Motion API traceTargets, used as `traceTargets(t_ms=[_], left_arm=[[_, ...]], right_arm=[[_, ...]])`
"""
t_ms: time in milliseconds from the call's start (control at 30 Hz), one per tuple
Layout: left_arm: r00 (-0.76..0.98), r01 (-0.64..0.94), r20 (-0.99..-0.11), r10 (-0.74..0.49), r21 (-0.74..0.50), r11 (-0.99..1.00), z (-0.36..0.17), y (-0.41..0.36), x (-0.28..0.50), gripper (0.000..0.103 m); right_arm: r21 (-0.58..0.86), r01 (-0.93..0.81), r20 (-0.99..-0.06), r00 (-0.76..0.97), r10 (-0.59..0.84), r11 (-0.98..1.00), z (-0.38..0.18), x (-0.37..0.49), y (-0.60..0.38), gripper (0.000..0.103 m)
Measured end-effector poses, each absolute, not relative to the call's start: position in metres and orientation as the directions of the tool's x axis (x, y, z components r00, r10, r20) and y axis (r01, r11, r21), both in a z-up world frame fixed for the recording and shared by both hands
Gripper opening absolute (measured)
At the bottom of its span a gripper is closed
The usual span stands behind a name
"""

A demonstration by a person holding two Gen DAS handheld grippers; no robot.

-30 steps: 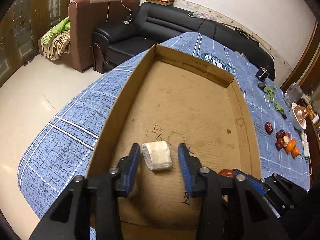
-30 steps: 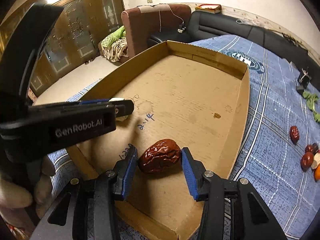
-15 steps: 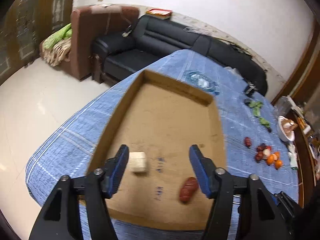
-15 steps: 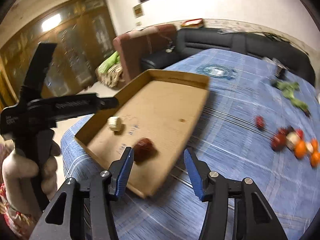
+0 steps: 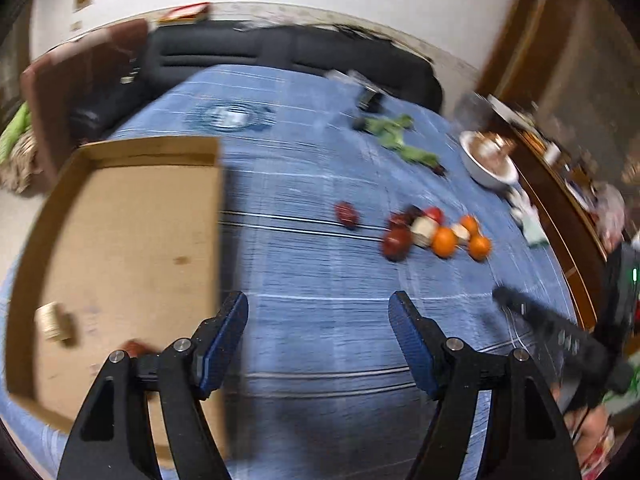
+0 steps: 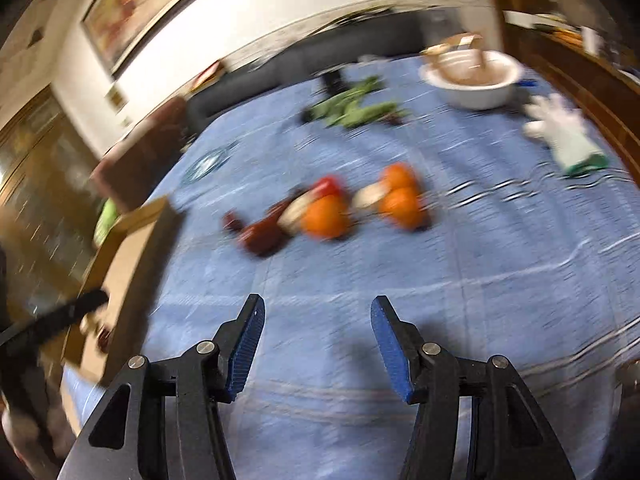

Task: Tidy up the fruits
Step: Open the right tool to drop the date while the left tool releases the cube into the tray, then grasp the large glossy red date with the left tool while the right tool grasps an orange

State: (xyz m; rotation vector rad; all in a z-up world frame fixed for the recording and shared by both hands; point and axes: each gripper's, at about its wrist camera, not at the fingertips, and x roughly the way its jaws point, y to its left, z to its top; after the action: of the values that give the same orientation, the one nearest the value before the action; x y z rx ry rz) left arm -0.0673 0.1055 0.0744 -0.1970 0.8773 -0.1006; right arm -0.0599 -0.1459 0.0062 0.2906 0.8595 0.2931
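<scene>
Plenty of bare blue tablecloth (image 5: 320, 320) lies open ahead of both grippers — nothing stands on it before the fruit cluster (image 6: 332, 208). On the left side the cardboard tray (image 5: 120, 240) blocks the way with its raised wall. Beyond the fruit the far end crowds up: green leaves (image 6: 352, 110), a white bowl (image 6: 472, 76) and a white glove (image 6: 564, 132) — passage there is tight. A lone red date (image 5: 346, 214) sits between tray and cluster.

left gripper (image 5: 318, 320) jaws opening, nothing between them; right gripper (image 6: 318, 326) open, empty, both angled downward.
</scene>
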Motion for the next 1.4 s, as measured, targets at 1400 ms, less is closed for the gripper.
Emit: traceTargets(t_ms=[1400], left_arm=[[0.594,0.230,-0.765,-0.251,-0.138,0.963,0.009,0.015,0.044,0.037]], right_arm=[[0.256,-0.074,-0.720,0.650,0.241,0.964,-0.027,0.027,-0.166,0.045]])
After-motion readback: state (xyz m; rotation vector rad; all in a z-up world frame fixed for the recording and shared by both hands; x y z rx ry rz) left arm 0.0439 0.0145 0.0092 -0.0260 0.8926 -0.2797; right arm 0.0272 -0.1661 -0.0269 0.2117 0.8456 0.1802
